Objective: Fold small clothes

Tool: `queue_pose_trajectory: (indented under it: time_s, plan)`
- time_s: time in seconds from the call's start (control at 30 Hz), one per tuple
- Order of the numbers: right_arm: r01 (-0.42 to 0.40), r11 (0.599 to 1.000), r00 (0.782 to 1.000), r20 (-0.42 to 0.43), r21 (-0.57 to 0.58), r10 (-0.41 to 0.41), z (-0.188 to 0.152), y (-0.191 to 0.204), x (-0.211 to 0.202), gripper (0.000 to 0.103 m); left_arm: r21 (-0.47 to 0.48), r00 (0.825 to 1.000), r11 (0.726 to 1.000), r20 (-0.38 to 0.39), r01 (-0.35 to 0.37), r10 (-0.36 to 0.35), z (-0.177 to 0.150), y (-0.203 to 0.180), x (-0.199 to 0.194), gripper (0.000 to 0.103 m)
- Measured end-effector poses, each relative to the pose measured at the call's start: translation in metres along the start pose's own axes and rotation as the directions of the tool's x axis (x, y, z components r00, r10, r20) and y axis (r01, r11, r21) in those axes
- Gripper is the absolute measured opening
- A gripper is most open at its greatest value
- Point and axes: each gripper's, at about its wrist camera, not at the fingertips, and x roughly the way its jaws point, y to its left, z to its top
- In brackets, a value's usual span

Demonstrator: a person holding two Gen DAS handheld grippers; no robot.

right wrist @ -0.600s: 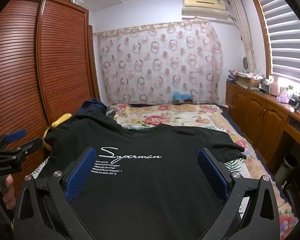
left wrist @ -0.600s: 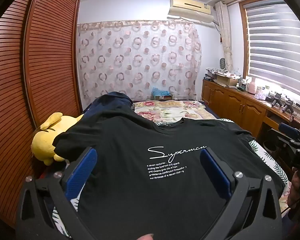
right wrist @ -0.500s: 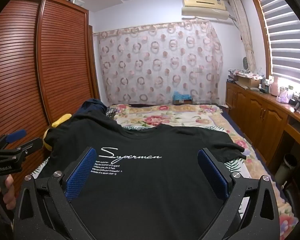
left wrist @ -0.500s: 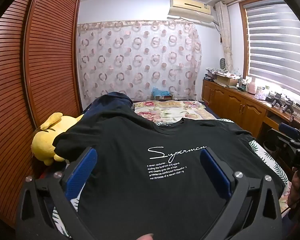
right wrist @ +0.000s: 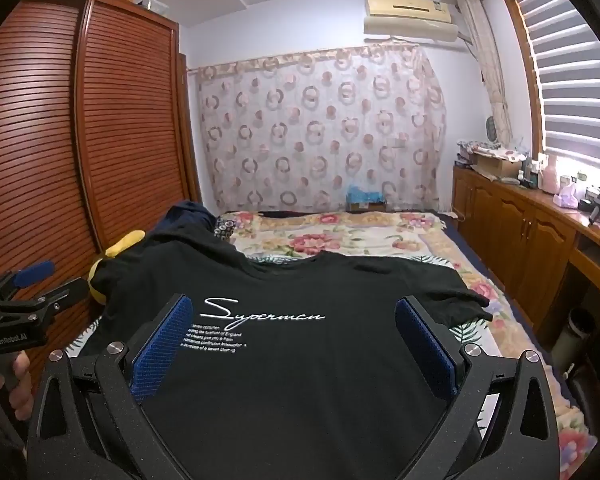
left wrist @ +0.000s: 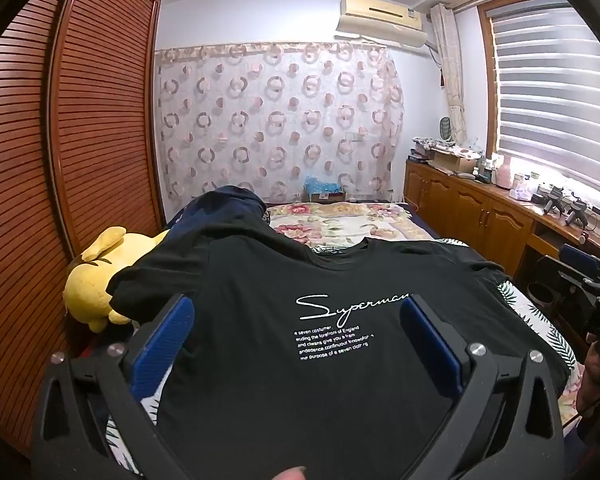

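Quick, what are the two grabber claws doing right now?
Left gripper: open, holding nothing, above the black T-shirt.
Right gripper: open, holding nothing.

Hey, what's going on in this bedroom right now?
A person is about to fold a black T-shirt spread flat, print side up, on the bed. They hold a hand-held gripper in each hand: the left hand-held gripper and the right hand-held gripper both hover over the shirt with jaws wide open, gripping nothing. No fold has been made yet. A yellow plush toy lies beside the shirt's sleeve.
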Motion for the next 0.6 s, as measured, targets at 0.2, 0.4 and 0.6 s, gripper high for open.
queue_pose_trajectory:
  time_s: [0.2,0.4,0.6]
  plan:
    - [0.001,1.0,1.0,0.001,0.0,-0.001,0.0,-0.0003,-0.0002,0.103,-0.001,1.0,1.0,0.001,0.0,0.0,0.0031,0.0007,-0.0005,0.103]
    - [-0.002,1.0,1.0,0.002,-0.001,0.002,0.0032,0.0029,-0.0026,0.103,0.0,1.0,1.0,-0.001,-0.001,0.001,0.0038,0.0011,-0.0014,0.103]
    - [-0.014,1.0,1.0,-0.015,-0.002,0.013,0.0066,0.0006,0.0023,0.103,-0.003,1.0,1.0,-0.014,-0.013,0.012,0.0074,0.0035,0.001,0.103]
